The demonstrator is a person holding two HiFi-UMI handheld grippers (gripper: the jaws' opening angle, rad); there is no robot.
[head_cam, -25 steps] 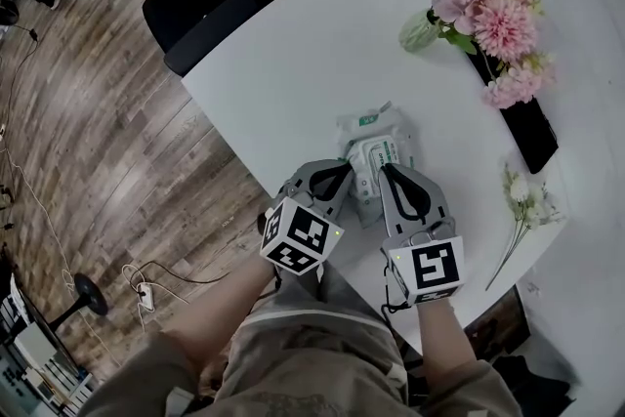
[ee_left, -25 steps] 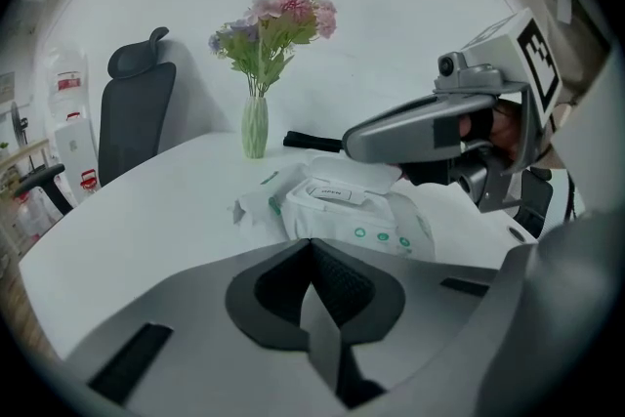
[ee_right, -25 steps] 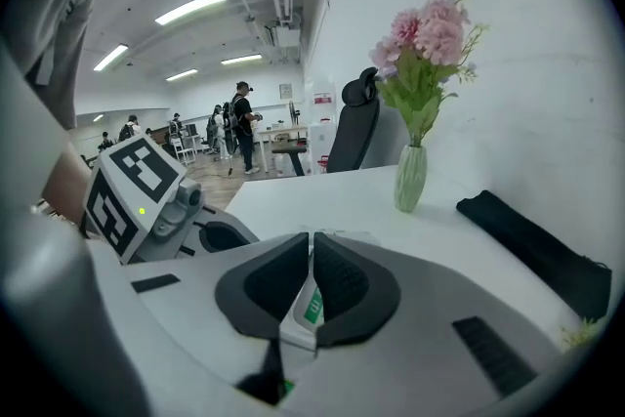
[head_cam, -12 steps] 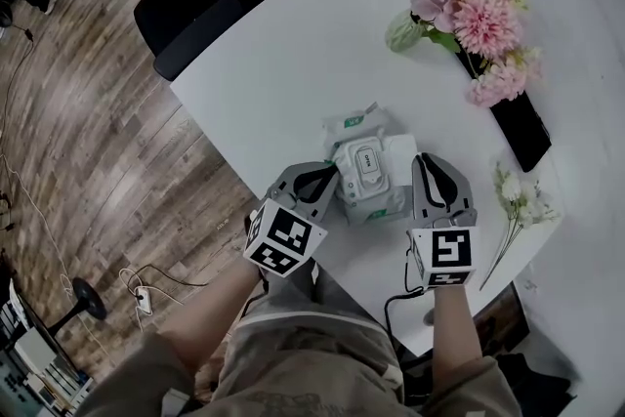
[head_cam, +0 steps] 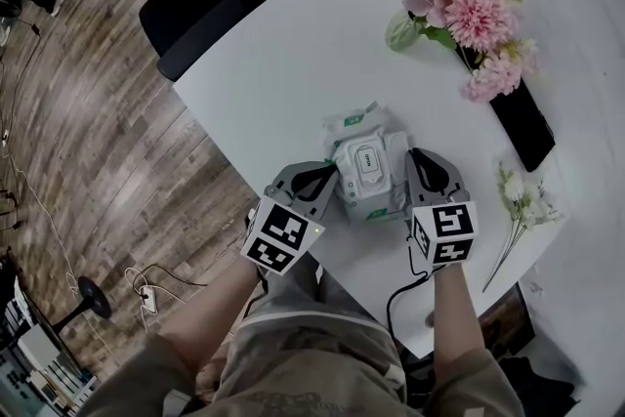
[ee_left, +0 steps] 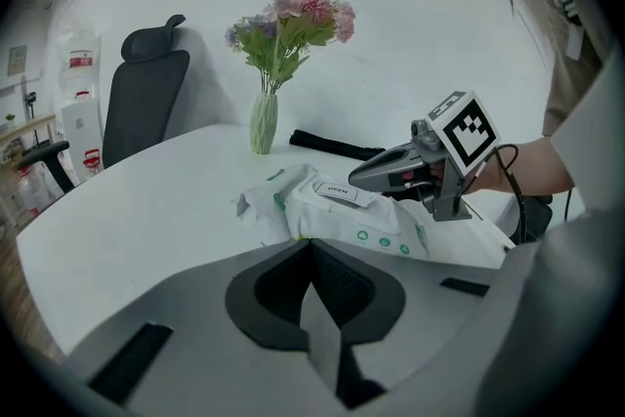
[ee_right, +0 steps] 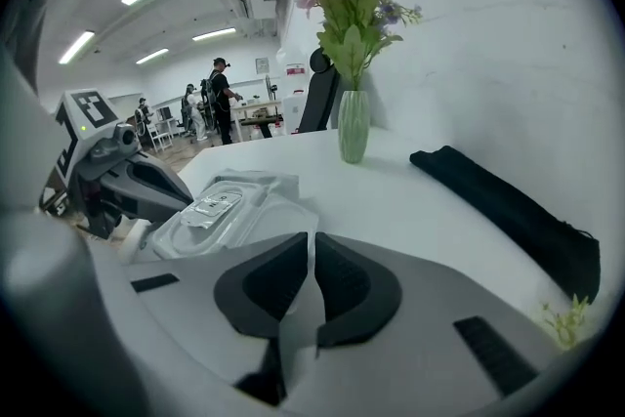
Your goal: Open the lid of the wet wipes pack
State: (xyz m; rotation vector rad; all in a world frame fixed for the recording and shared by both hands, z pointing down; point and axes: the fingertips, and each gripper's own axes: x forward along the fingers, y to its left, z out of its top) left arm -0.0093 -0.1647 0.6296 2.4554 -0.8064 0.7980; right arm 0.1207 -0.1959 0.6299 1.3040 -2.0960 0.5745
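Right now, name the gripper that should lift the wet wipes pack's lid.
Right, probably. The right gripper lies free beside the wet wipes pack, jaws together, close to the lid. The left gripper sits at the pack's near-left edge, well placed to steady it.

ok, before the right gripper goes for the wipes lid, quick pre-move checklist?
1. Lid flat and closed on the wet wipes pack: ok.
2. Right gripper empty, jaws together: ok.
3. Right gripper lined up on the OPEN tab: not ok; it sits beside the pack's right side, off the lid.
4. Left gripper steadying the pack: jaws together at its left edge; whether they pinch the film, cannot tell.
5. Room around the pack: vase and black case stand well apart from it: ok.
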